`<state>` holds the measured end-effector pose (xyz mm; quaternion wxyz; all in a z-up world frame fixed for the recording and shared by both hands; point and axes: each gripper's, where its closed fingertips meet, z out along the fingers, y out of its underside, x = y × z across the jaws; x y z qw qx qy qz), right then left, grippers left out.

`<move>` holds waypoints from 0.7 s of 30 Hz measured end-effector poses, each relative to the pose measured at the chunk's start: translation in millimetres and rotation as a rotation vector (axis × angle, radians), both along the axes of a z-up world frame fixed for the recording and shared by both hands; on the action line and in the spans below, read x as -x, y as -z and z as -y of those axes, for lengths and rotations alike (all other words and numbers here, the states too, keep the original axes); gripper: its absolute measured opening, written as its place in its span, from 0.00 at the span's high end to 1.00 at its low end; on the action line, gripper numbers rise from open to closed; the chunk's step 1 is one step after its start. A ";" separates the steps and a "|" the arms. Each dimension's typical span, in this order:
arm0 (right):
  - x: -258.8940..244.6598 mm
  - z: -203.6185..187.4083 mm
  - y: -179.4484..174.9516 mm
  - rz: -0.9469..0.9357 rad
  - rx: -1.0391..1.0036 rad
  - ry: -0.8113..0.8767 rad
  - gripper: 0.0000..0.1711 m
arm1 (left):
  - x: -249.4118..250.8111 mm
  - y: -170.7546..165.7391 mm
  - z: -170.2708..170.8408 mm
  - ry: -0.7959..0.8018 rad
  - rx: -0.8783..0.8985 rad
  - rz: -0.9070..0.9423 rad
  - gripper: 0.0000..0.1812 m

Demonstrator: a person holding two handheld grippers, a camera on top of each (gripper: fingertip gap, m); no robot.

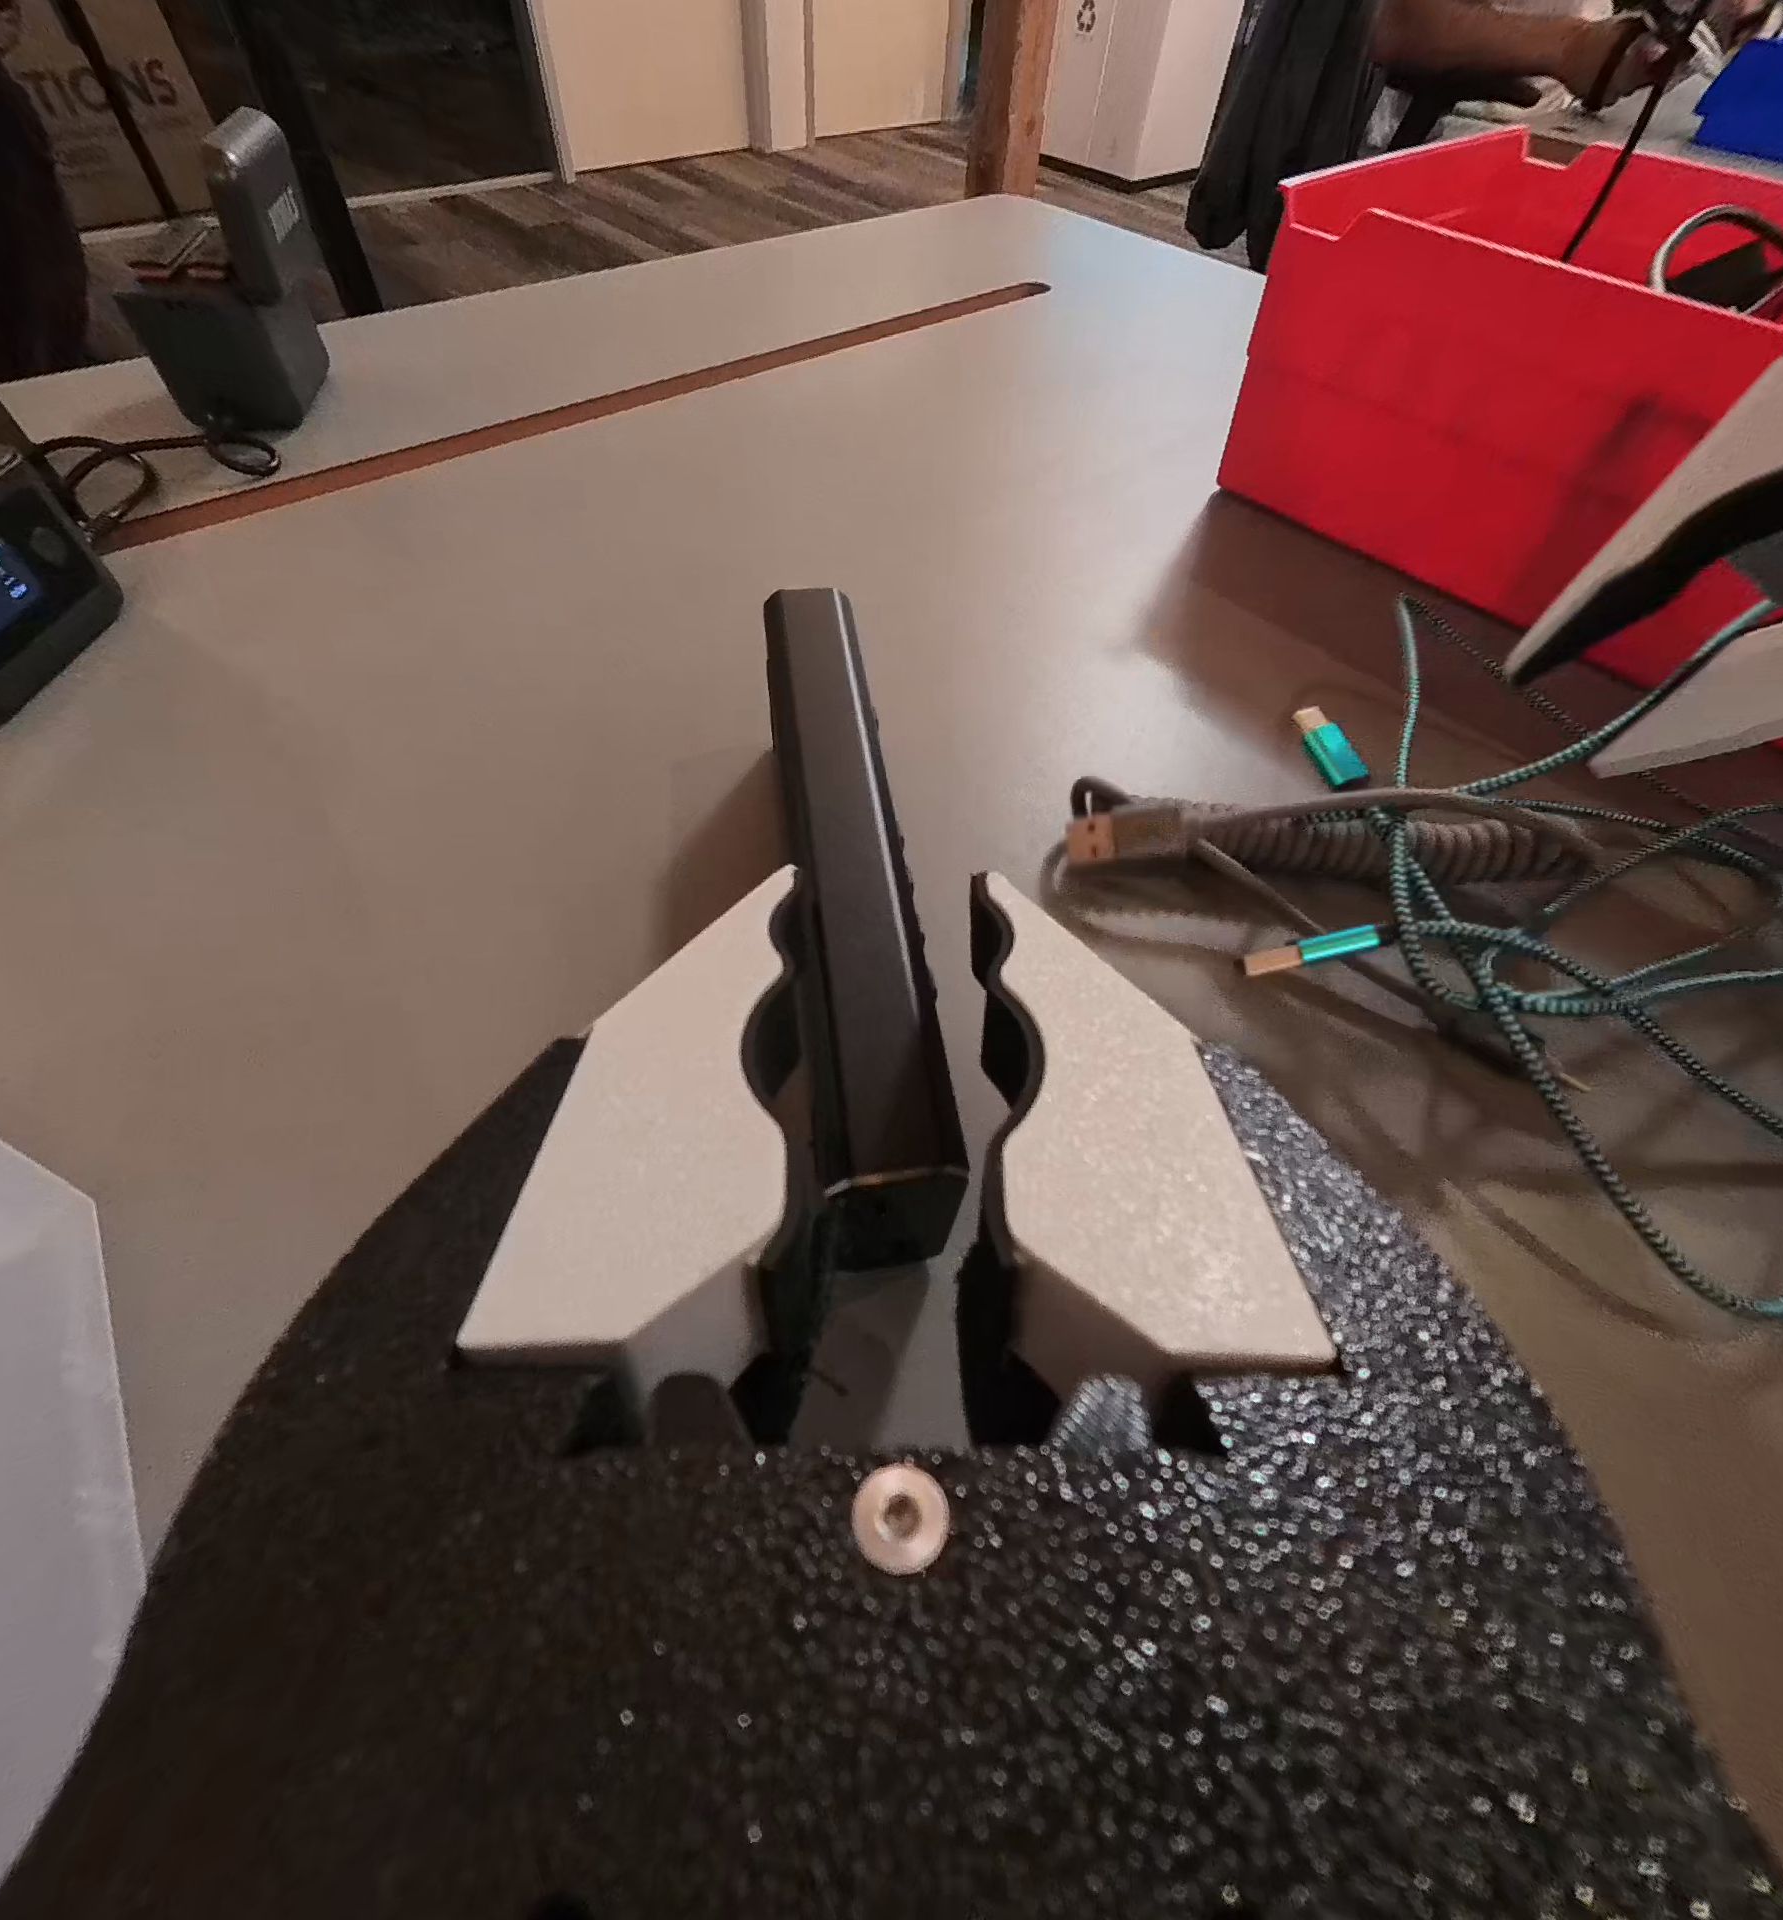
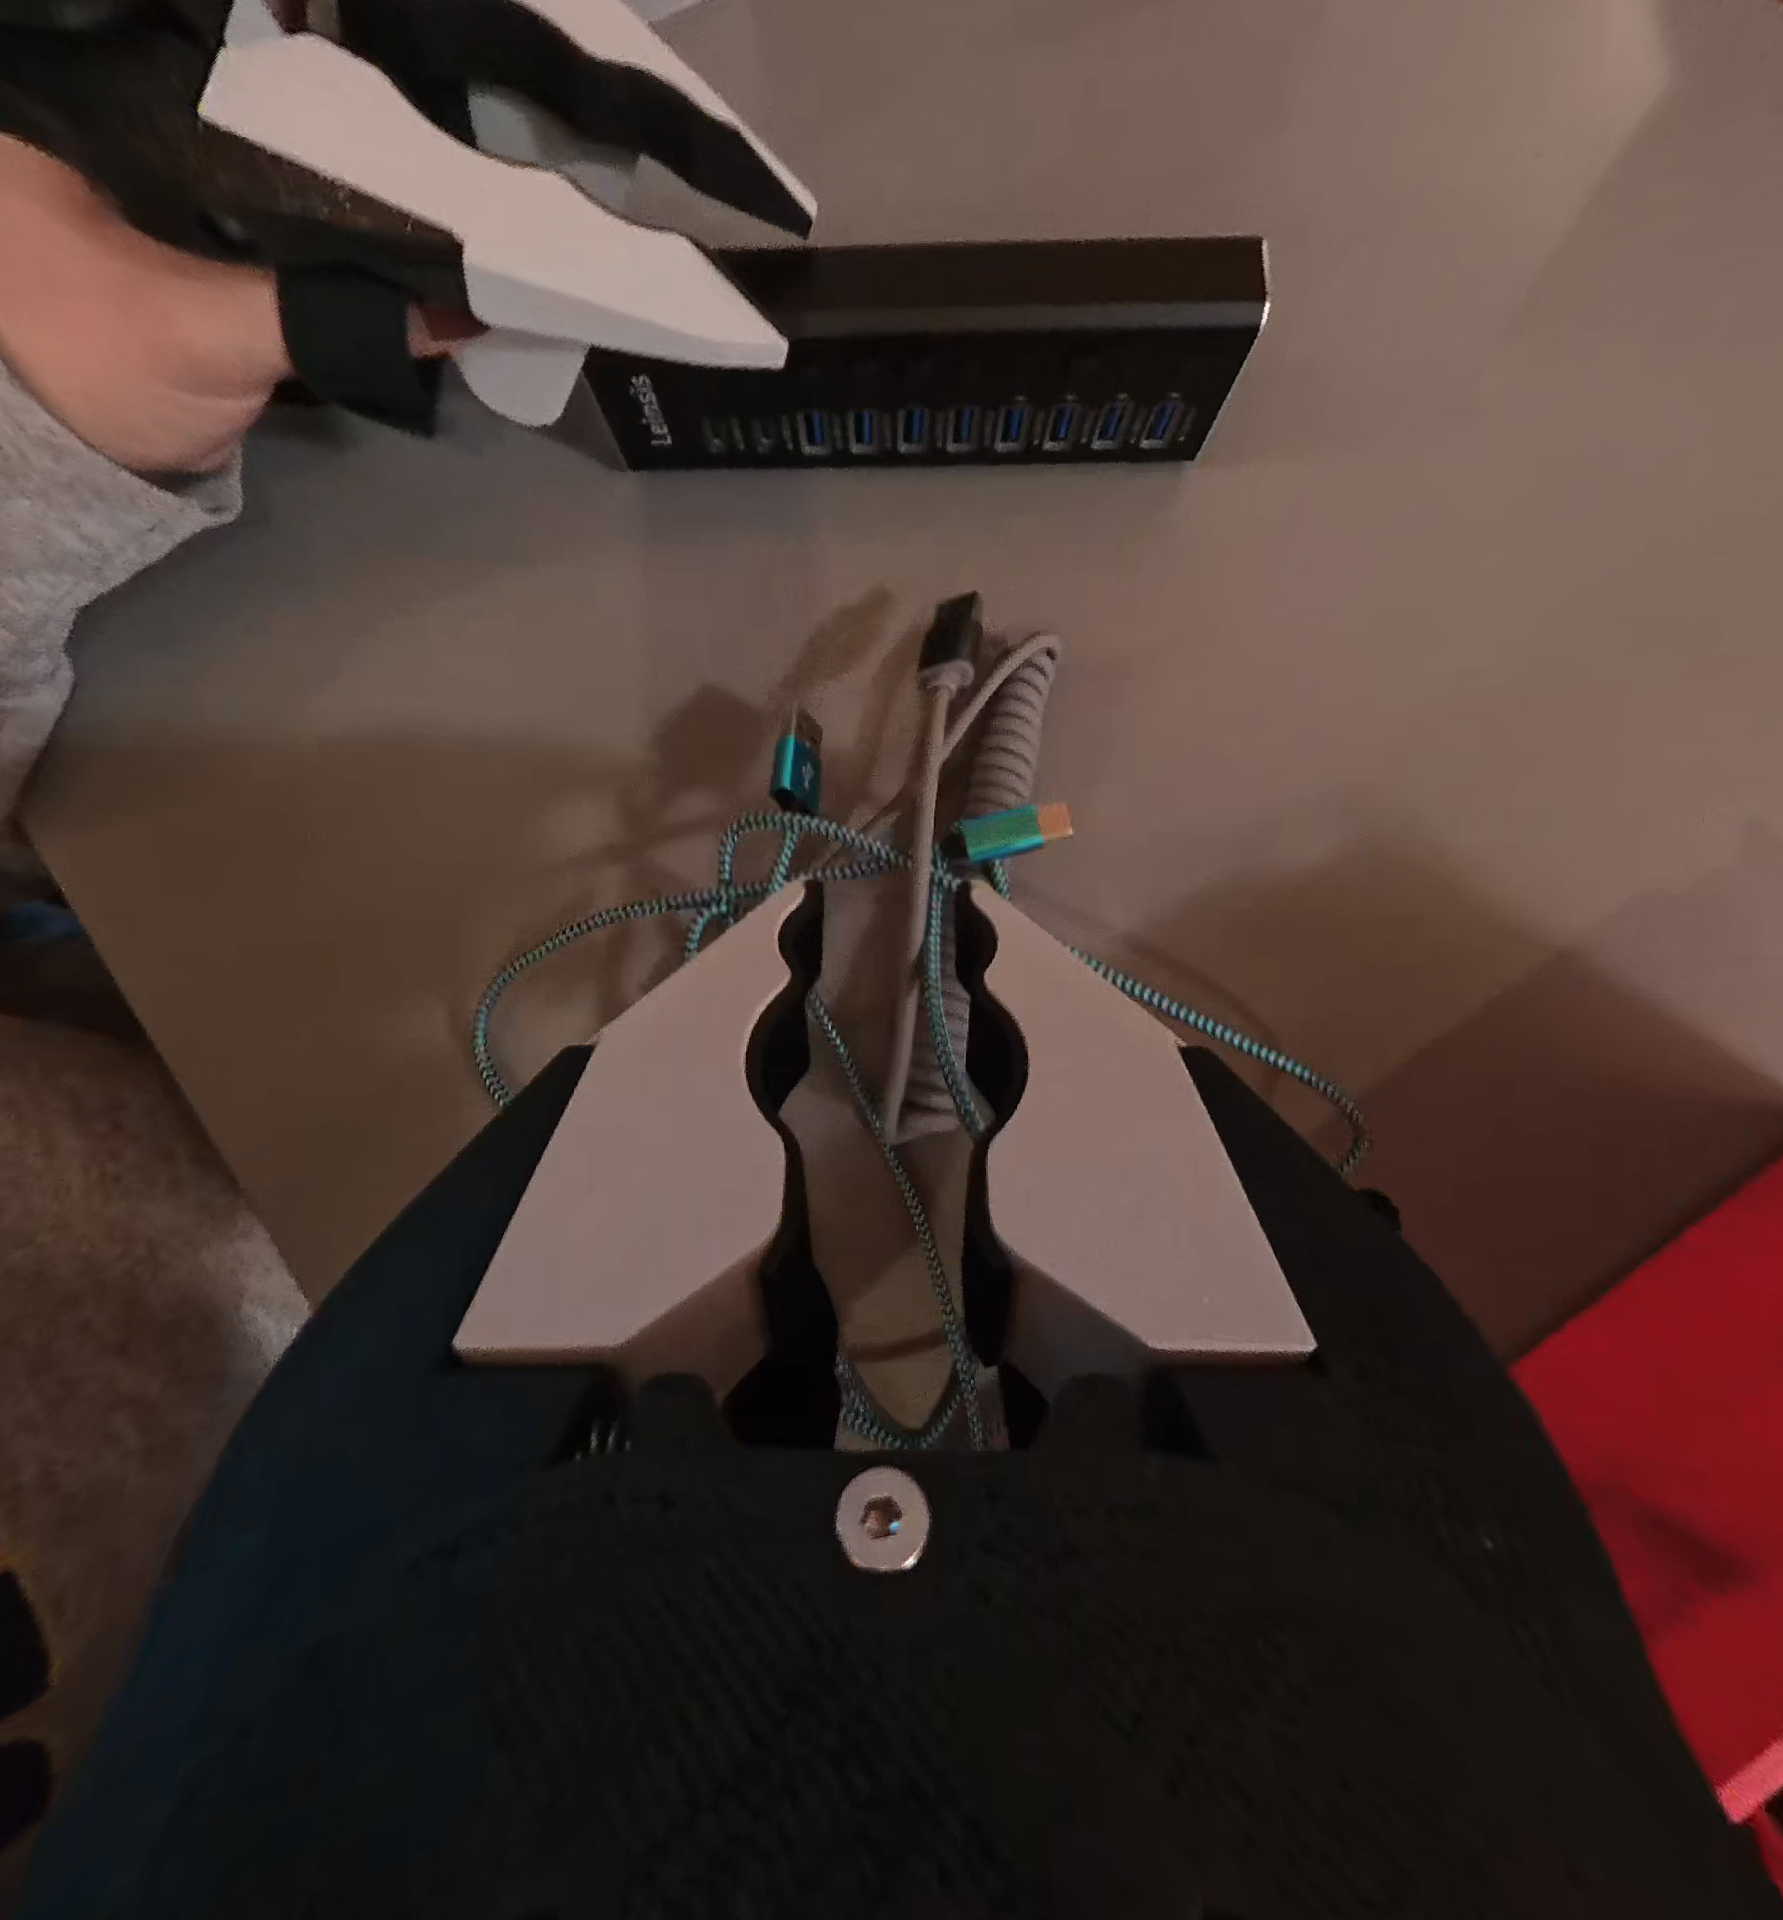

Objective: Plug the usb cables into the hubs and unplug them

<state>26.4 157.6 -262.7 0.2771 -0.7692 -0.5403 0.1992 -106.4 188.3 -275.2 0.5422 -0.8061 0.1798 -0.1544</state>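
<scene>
Left wrist view: the left gripper (image 1: pixel 882 894) straddles the black hub (image 1: pixel 856 914) on the tabletop (image 1: pixel 451 779), apparently bracing it. The right gripper (image 2: pixel 892 904) hovers over the tangled cables (image 2: pixel 918 862), fingers narrowly parted, nothing clamped.

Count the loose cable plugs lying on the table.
3: a grey USB plug nearest the hub, a teal-sleeved plug just in front of it, and a small teal connector toward the red bin. The tangle may hide others.
</scene>
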 end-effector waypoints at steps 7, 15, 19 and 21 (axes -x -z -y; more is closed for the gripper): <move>30.5 -18.0 17.1 0.116 -0.040 -0.004 0.81 | 0.1 0.5 -0.1 -0.001 0.001 -0.003 0.84; 21.3 -65.2 46.8 0.277 -0.023 0.195 0.76 | -0.7 -1.1 -0.5 0.002 -0.011 -0.006 0.83; 23.5 -67.3 53.1 0.240 0.095 0.202 0.81 | -1.0 -2.0 -0.6 0.003 -0.016 -0.010 0.83; 20.3 -66.9 55.8 0.266 0.101 0.190 0.84 | -1.0 -2.3 -0.6 0.003 -0.017 -0.006 0.83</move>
